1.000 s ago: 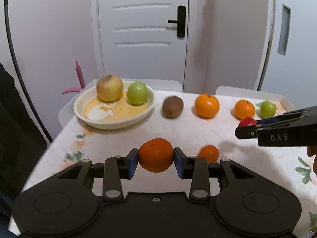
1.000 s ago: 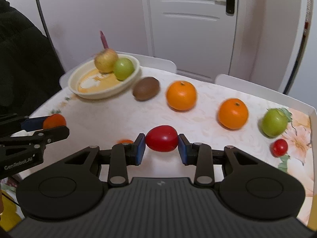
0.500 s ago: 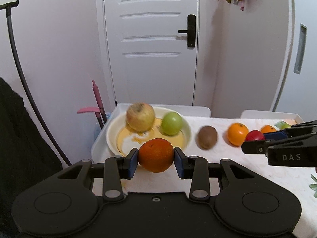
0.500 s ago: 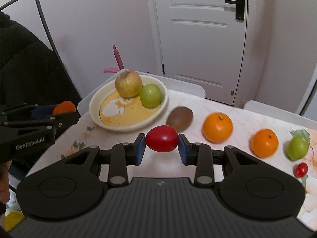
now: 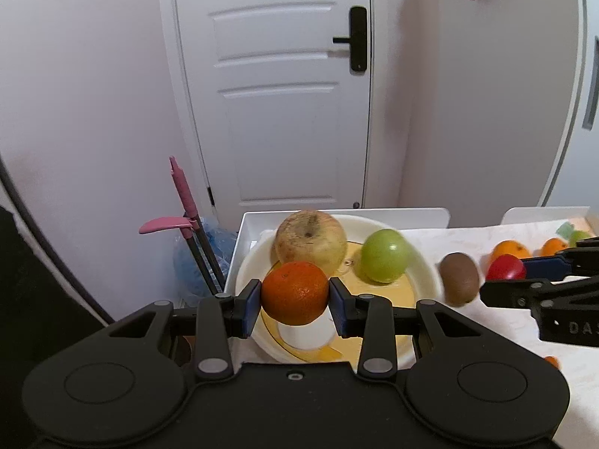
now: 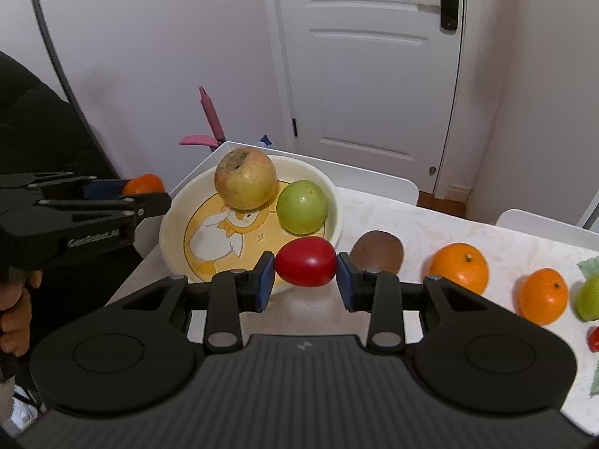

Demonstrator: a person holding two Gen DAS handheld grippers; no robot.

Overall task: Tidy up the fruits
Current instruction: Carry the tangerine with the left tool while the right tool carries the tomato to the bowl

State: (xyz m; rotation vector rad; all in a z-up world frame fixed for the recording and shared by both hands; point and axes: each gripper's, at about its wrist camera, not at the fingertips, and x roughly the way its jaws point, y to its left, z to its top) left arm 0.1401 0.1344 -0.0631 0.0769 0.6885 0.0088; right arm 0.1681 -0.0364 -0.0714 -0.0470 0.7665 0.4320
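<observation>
My left gripper point(image 5: 294, 304) is shut on a small orange tangerine point(image 5: 295, 292), held above the near part of a cream plate point(image 5: 426, 262) with a yellow duck picture. On the plate lie a yellowish apple point(image 5: 310, 241) and a green apple point(image 5: 385, 255). My right gripper point(image 6: 305, 278) is shut on a red tomato-like fruit point(image 6: 306, 265), hovering over the plate's point(image 6: 170, 224) near right rim. In the right wrist view the left gripper point(image 6: 146, 194) comes in from the left with the tangerine point(image 6: 144, 184) beside the plate.
A brown kiwi point(image 6: 377, 251), two oranges point(image 6: 459, 267) point(image 6: 543, 295), a green fruit point(image 6: 588, 301) and a small red fruit point(image 6: 594, 338) lie in a row on the flowered tablecloth to the right. A person's hand point(image 6: 15, 310) grips the left tool. White door behind; pink-handled tools stand past the table's far edge.
Both grippers have travelled left across the table toward the plate, each still holding its fruit. The plate now sits right under and before the fingertips.
</observation>
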